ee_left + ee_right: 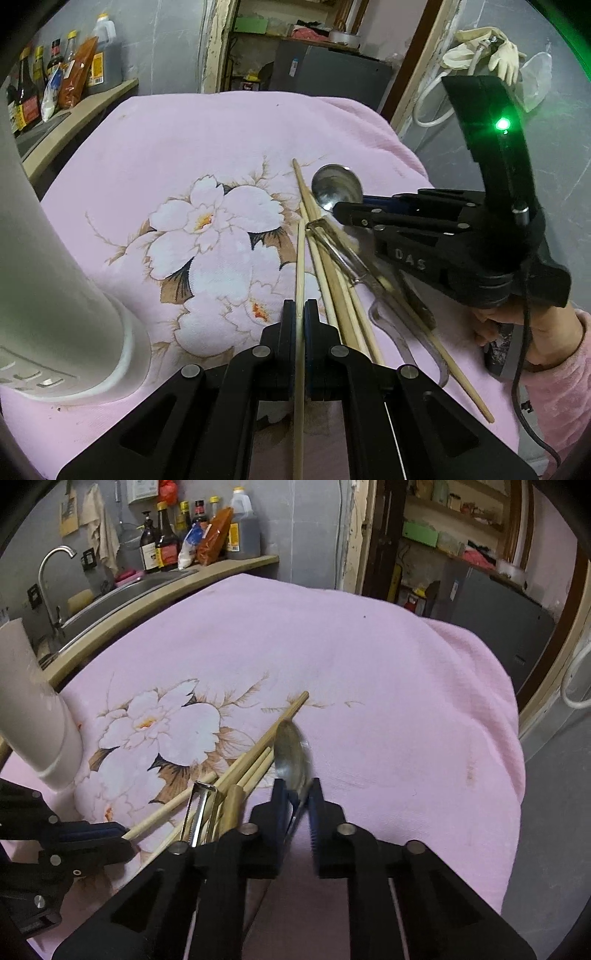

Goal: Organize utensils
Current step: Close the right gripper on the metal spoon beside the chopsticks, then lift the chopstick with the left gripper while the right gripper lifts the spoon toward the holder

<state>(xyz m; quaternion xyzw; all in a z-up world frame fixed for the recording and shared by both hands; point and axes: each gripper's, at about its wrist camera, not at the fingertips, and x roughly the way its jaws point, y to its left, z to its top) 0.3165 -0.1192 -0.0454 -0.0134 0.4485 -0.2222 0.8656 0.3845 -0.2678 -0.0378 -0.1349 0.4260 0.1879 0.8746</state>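
My left gripper [300,306] is shut on a single wooden chopstick [300,266] that runs straight between its fingers. To its right, several more chopsticks [332,280] lie in a loose pile with a metal peeler [334,245] on the pink flowered cloth [166,147]. My right gripper [295,786] reaches in from the right and is shut on the neck of a steel spoon [291,749]. The spoon's bowl [336,182] sticks out past the fingertips and looks blurred. A tall white utensil holder [55,277] stands at the left.
A sink with a faucet [51,572] and a row of bottles [192,531] lines the counter behind the cloth. The cloth drops off at its right edge [509,738]. A hand in a pink sleeve [554,350] holds the right gripper.
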